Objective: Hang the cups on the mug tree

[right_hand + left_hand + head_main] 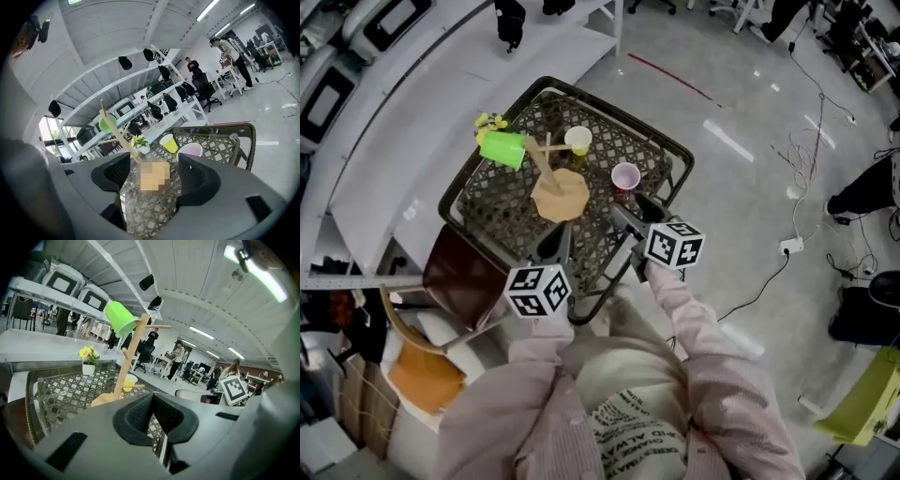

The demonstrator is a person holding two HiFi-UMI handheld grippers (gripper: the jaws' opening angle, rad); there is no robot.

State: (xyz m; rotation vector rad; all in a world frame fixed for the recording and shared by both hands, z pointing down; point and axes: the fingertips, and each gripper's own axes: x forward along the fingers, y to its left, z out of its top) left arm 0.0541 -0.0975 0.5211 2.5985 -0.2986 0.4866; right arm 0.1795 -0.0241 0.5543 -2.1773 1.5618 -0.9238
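A wooden mug tree (553, 178) stands in the middle of a dark lattice table (487, 211), with a green cup (502, 148) hanging on its upper left peg. A yellow cup (577, 140) and a pink cup (625, 176) stand upright on the table to the tree's right. My left gripper (555, 242) sits at the near table edge, shut and holding nothing; its view shows the tree (133, 348) and green cup (121, 318) ahead. My right gripper (636, 214) is open and empty, just short of the pink cup (191, 150), with the yellow cup (169, 143) beyond.
A small white pot of yellow flowers (491, 122) stands at the table's far left corner. A brown chair seat (459, 272) sits left of the table, and a white shelf (422, 112) runs behind. Cables (787, 248) lie on the floor to the right.
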